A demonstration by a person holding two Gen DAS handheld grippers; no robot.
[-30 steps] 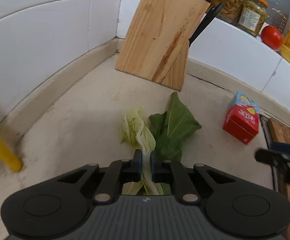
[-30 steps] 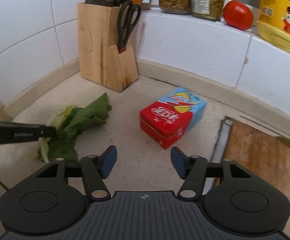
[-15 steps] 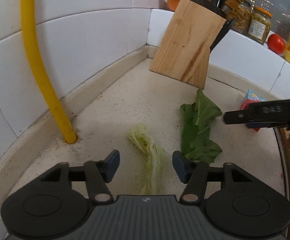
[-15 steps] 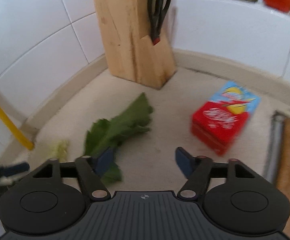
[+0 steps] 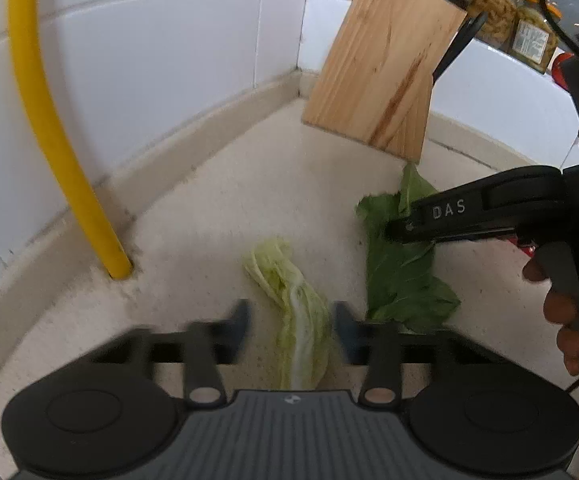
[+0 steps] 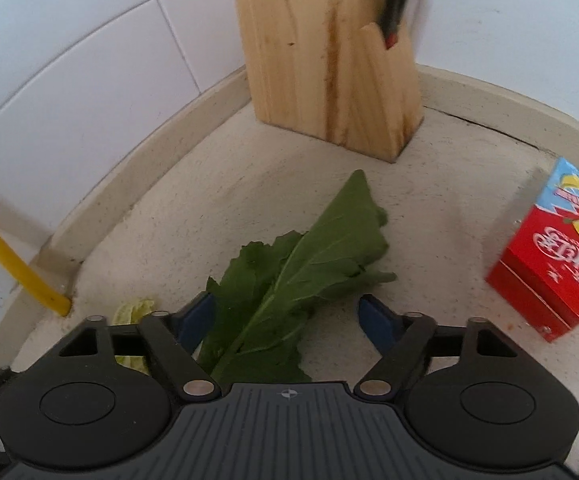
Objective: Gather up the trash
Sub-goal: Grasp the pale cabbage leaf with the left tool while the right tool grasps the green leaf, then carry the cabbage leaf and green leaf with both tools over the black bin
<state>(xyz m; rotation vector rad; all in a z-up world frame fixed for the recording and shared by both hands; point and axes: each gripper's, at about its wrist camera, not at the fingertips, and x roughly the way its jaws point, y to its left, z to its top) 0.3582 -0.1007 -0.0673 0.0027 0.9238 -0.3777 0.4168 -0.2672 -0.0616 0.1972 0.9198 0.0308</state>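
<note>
While its blurred jaws are closing, the left gripper straddles the pale cabbage leaf lying on the speckled counter, the pads not yet pressing on it. The right gripper is likewise closing but stands fairly wide, with the dark green leaf flat on the counter between its blue pads, untouched as far as can be seen. In the left wrist view the right gripper's black finger hovers over that green leaf, and a person's fingers wrap its handle at the right edge. The two leaves lie just beside each other. A yellow pipe rises from the counter near the tiled wall, left of the pale leaf. A wooden knife block stands in the corner beyond the green leaf, and a red and blue drink carton sits well to the right
</note>
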